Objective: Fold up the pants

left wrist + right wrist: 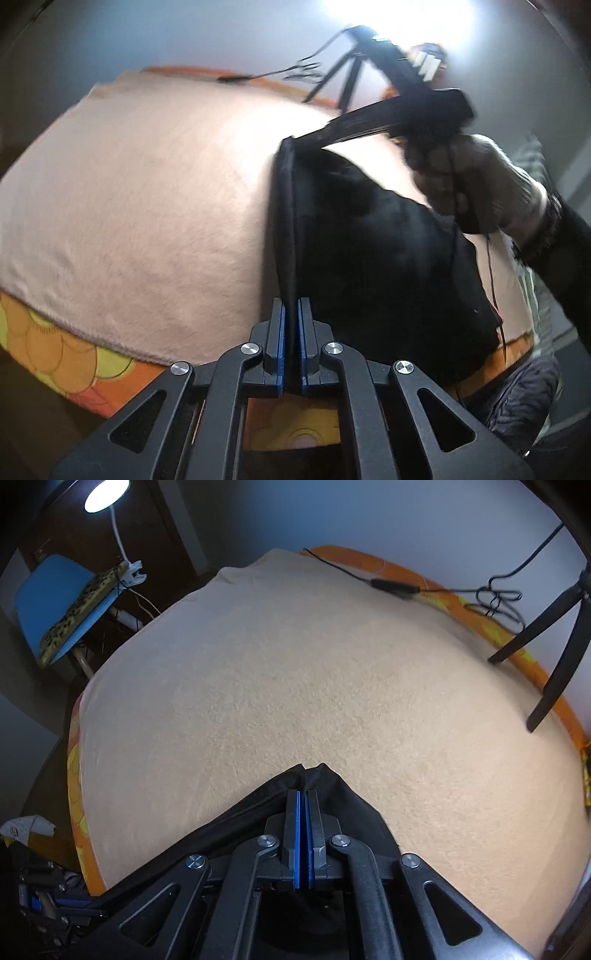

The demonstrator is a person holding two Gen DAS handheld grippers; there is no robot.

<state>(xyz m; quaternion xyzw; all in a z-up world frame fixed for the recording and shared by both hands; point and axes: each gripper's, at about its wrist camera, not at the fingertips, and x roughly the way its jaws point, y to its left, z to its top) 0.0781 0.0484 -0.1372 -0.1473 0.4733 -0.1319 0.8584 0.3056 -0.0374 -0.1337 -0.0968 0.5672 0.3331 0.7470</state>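
The black pants (pixel 369 251) hang stretched above a bed covered by a peach blanket (pixel 147 192). My left gripper (pixel 292 306) is shut on the near edge of the pants, which run up from its pads. My right gripper (pixel 436 110) shows in the left wrist view at the upper right, held by a gloved hand, shut on the far corner of the pants. In the right wrist view my right gripper (pixel 304 797) is shut on a bunched fold of the pants (pixel 258 812), above the blanket (pixel 314 664).
A black tripod (pixel 554 642) stands at the bed's far right with a black cable (pixel 399 585) along the orange edge. A blue chair (pixel 62 602) and a lit lamp (pixel 105 494) stand left of the bed. An orange flowered sheet (pixel 66 339) shows under the blanket.
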